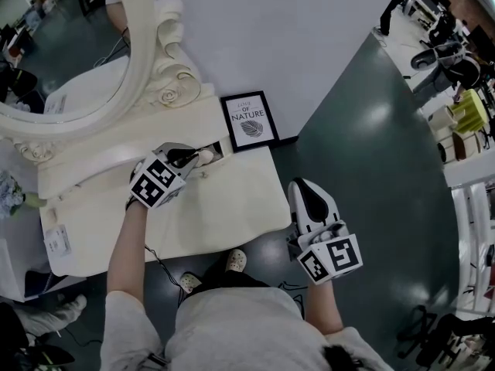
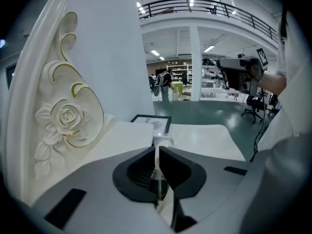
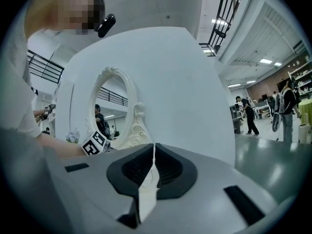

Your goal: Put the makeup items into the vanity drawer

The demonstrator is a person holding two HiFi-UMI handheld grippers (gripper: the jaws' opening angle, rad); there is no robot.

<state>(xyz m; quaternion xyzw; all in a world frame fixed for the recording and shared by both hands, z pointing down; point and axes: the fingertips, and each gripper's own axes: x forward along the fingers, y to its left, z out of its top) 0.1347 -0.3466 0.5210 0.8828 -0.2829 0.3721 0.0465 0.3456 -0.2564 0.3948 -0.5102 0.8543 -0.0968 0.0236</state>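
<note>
My left gripper [image 1: 199, 158] is over the back of the cream vanity top [image 1: 232, 211], beside the mirror's carved base [image 1: 174, 83]. Its jaws are almost together on a thin, pale, clear-looking makeup item [image 2: 163, 141], whose end pokes out past the fingertips. In the head view that item [image 1: 206, 157] shows as a small pale shape at the jaw tips. I cannot make out the drawer. My right gripper [image 1: 308, 188] hangs off the table's right side over the floor, shut with nothing in it [image 3: 153, 150].
A black-framed print [image 1: 250, 120] leans against the wall just right of the left gripper, and shows ahead of the jaws [image 2: 151, 122]. The oval mirror [image 1: 69, 60] fills the back left. Flowers [image 1: 11, 193] stand at the far left. Desks line the right side.
</note>
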